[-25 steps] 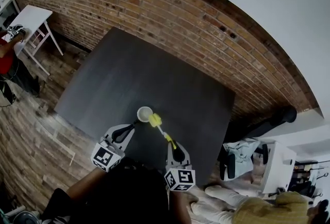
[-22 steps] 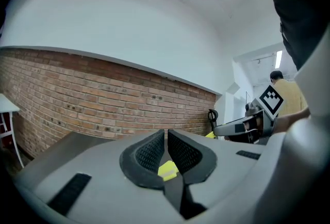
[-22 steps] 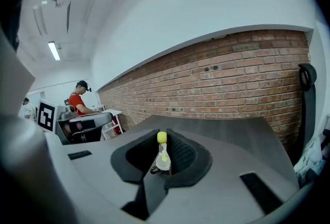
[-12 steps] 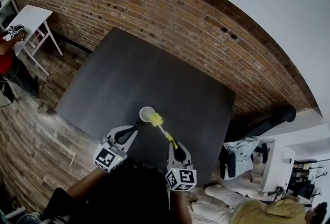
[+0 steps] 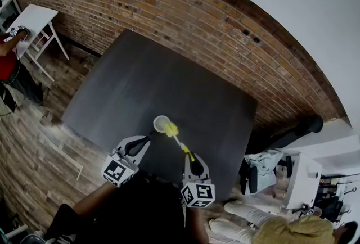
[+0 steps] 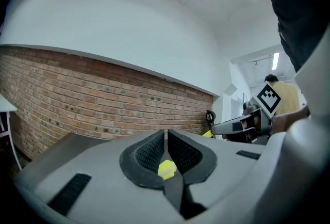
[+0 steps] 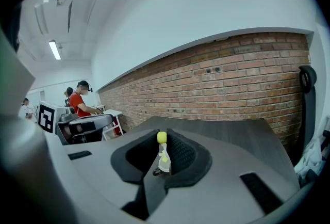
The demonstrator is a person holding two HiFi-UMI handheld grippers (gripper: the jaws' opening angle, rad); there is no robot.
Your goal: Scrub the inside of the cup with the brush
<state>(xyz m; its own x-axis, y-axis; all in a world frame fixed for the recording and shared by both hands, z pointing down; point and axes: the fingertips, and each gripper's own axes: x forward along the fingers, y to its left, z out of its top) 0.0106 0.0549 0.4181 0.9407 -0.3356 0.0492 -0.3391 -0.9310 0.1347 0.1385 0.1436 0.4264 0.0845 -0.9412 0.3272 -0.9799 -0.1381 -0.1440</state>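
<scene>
A small white cup (image 5: 161, 122) stands on the dark table (image 5: 169, 80) near its front edge. My left gripper (image 5: 149, 137) reaches the cup's near-left side and is shut there; in the left gripper view its jaws (image 6: 165, 138) stand almost together and hide the cup. A brush with a yellow head (image 5: 170, 130) touches the cup's right rim. Its handle runs back into my right gripper (image 5: 189, 157), which is shut on it. In the right gripper view the brush (image 7: 163, 155) stands up between the jaws.
A brick wall (image 5: 185, 18) runs behind the table. A white side table (image 5: 34, 18) and a person in red (image 5: 4, 60) are at the far left. A dark chair (image 5: 287, 137) and a desk stand to the right.
The cup, the brush and both grippers have drifted a little to the right. Both grips are unchanged.
</scene>
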